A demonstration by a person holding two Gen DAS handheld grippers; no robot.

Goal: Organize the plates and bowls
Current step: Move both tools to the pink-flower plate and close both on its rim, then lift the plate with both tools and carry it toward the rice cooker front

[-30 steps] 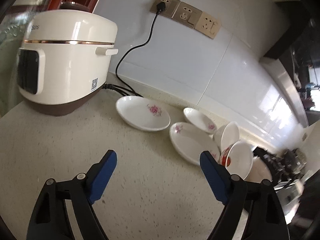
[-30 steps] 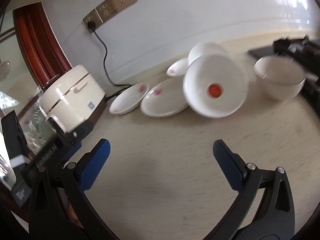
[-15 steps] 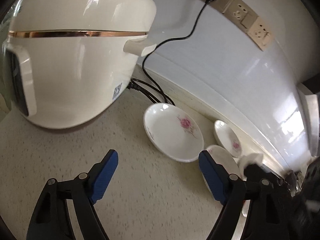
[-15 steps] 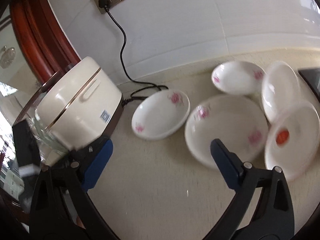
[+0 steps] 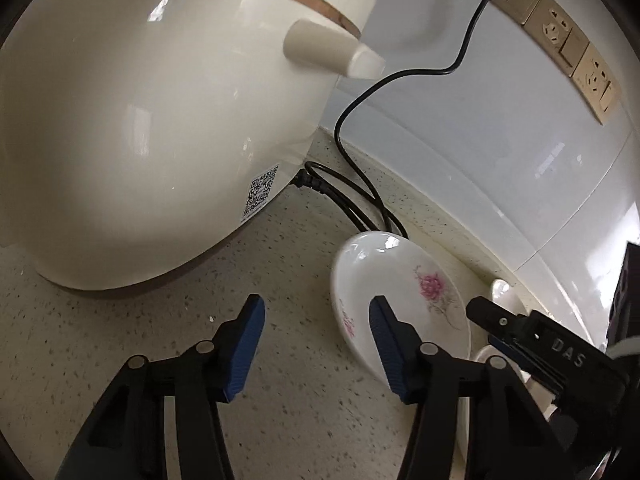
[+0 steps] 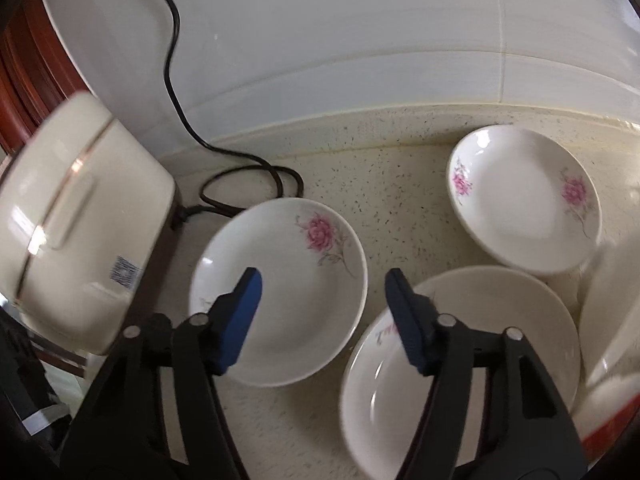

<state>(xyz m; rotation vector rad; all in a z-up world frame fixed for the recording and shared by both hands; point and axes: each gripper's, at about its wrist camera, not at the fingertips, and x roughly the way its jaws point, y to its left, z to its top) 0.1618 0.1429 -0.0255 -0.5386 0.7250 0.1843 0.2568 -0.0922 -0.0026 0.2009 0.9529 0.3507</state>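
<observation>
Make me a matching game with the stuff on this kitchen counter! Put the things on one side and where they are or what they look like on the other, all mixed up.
Things:
1. rice cooker
2. black cord
3. flowered plate
4. right gripper

Descriptions:
A. plugged into the wall socket
B. white with a pink blossom, lying next to the cooker
C. cream with a gold band
D. blue pads, open, hovering over the plates

Pairs: 1-C, 2-A, 3-B, 4-D
</observation>
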